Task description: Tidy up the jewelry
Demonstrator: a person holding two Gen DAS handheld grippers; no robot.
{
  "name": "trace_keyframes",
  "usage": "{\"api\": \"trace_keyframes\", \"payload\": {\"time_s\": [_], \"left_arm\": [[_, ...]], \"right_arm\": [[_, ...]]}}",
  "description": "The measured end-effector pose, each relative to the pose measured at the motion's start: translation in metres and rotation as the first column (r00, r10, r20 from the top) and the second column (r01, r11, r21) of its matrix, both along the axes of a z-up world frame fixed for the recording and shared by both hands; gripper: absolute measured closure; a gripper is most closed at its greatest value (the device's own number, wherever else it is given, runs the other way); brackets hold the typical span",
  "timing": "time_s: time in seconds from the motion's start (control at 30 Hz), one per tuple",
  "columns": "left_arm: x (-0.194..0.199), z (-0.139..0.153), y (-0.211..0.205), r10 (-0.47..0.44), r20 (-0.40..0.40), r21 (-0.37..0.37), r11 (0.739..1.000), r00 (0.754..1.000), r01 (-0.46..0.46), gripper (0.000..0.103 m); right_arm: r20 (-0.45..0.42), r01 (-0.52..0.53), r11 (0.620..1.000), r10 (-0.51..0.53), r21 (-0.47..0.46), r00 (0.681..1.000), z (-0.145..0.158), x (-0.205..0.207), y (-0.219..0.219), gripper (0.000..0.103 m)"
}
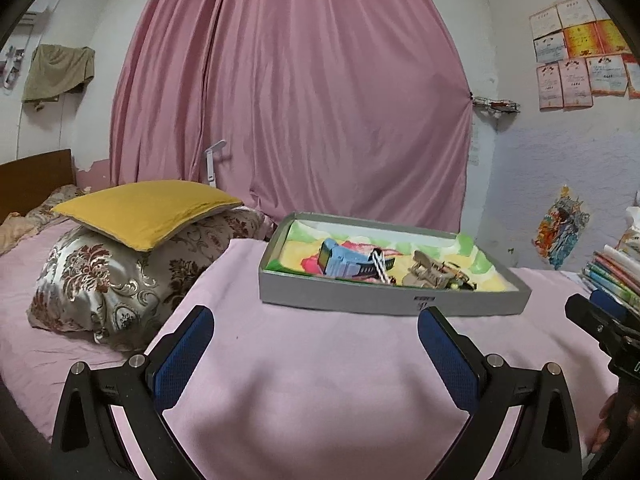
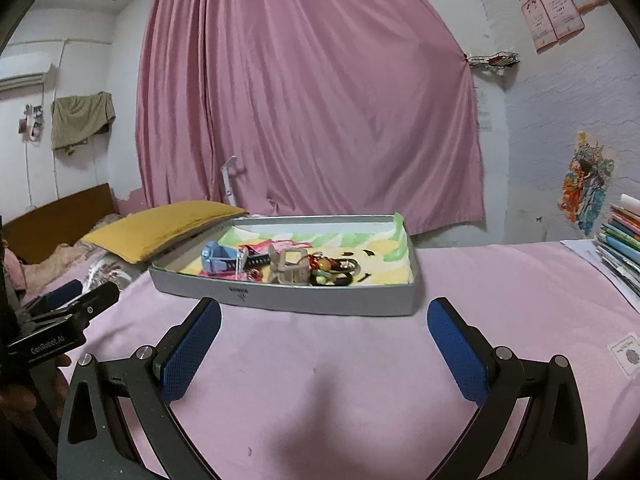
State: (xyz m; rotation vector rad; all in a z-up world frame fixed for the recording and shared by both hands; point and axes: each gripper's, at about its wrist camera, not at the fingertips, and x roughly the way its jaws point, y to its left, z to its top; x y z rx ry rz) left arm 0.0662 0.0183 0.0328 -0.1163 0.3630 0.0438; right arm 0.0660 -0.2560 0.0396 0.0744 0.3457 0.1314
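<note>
— Left hand-held gripper (image 1: 316,334): how does it stand?

— Fingers spread wide apart, nothing between the blue pads (image 1: 182,360). It hangs low over the pink cloth (image 1: 320,380) on the counter, just short of the near wall of the grey tray (image 1: 360,300).

— And the right hand-held gripper (image 2: 324,326)?

— Likewise spread apart and holding nothing, pointed at the tray's near wall from a little further right. Each one shows at the edge of the other's view, so they sit side by side but apart.

— Where is the jewelry?

— All inside the tray, heaped toward the middle and right on a coloured lining. A light-blue clip (image 2: 218,258) lies at the left of the heap, a beige claw clip (image 2: 286,268) beside it, then a tangle of small rings and beads (image 2: 332,270) further right. What each small piece is, I cannot tell.

— Edges to mind?

— The tray's near wall stands upright between both tools and the pieces. The counter's left edge drops to the bed, where a yellow cushion (image 1: 148,214) lies on a patterned pillow (image 1: 116,280) near the tray's left corner. A stack of books (image 2: 624,244) sits on the counter's right side, well apart from the tray.

— Open room?

— Bare pink cloth spreads in front of the tray, and between tray and books.
</note>
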Motion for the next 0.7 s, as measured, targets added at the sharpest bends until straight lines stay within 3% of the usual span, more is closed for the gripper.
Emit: {"api": "trace_keyframes", "payload": {"time_s": [0.7], "left_arm": [[-0.0039,0.0005,0.0006,0.013,0.0,0.003,1.0,1.0,-0.013,0.001]], "right_arm": [[0.013,0.0,1.0,0.0,0.009,1.0,0.0015,-0.0012,-0.0027,0.002]]}}
